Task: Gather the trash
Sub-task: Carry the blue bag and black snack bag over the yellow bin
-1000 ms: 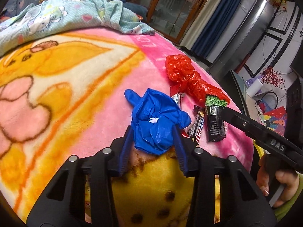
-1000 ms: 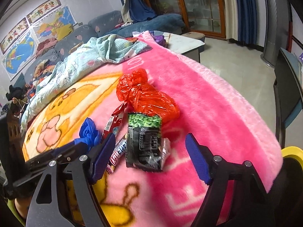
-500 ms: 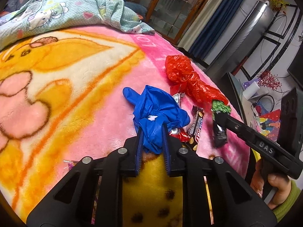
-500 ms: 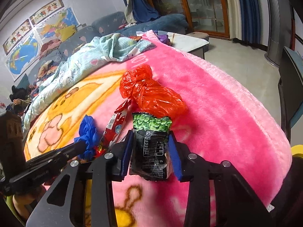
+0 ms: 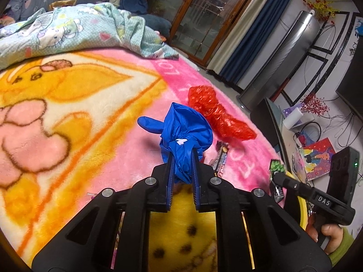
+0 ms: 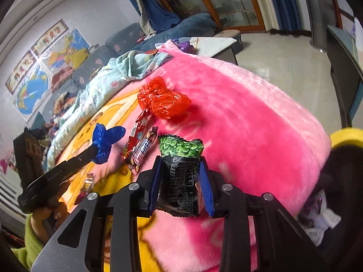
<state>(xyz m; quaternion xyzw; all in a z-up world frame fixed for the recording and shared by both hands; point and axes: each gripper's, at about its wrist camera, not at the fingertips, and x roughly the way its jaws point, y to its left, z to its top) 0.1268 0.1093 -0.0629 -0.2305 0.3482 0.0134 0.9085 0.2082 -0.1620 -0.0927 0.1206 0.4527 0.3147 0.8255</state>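
Your left hand-held gripper [image 5: 182, 170] is pinched tight on a crumpled blue glove [image 5: 181, 133], its fingers [image 5: 170, 174] pressed into the lower folds; the glove is bunched upward with one blue finger sticking out to the left, raised above the pink cartoon blanket [image 5: 68, 113]. Your right hand-held gripper [image 6: 180, 181] is clamped on a black snack packet with a green top [image 6: 180, 158], the blue pads squeezing both of its sides, the packet standing upright between them. Lying on the blanket: a knotted red plastic bag [image 6: 163, 100] farther out, and nearer you a red wrapper [image 6: 136, 136] and a dark candy bar wrapper [image 6: 143, 151] side by side, touching or nearly so, between the two held items. From the left wrist view, the red bag [image 5: 215, 115] sits just beyond the glove, and the right hand-held gripper [image 5: 278, 176] shows at the blanket's right edge with the green-topped packet at its tip. A pale blue patterned quilt [image 5: 79, 29] is heaped at the blanket's far side.
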